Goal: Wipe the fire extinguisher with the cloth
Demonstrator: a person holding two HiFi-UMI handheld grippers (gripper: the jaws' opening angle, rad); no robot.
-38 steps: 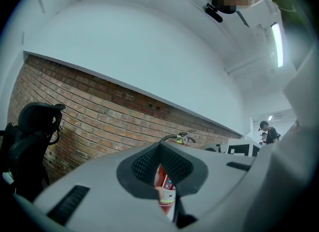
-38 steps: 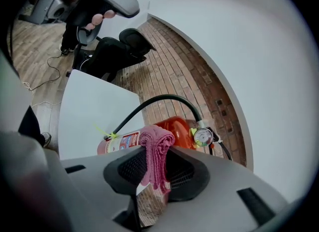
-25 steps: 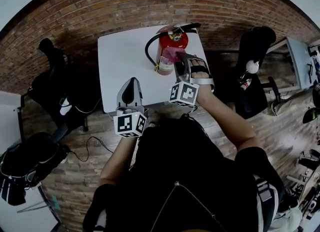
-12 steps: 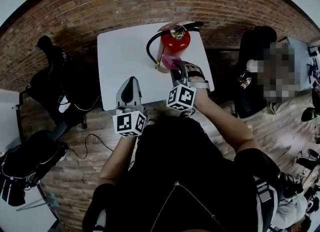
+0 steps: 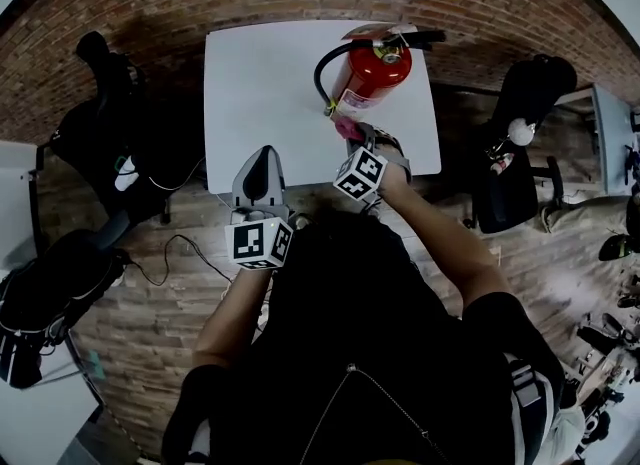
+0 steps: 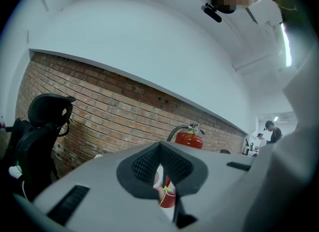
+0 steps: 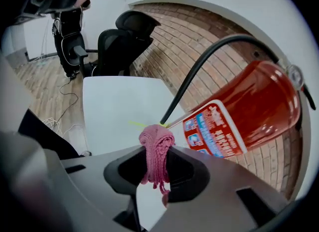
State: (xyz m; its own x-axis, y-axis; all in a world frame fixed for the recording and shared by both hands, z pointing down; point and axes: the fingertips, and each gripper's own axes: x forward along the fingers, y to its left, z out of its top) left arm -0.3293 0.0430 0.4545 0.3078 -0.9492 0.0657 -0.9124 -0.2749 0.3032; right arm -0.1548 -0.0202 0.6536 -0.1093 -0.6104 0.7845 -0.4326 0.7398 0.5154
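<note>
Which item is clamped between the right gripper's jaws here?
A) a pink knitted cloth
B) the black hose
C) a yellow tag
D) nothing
A: the right gripper view shows the right gripper shut on a bunched pink knitted cloth, with the red fire extinguisher just beyond it.

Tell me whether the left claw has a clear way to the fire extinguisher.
Probably yes. Only bare table lies between the left claw and the fire extinguisher; the right claw, shut on the pink cloth, sits at its near side.
</note>
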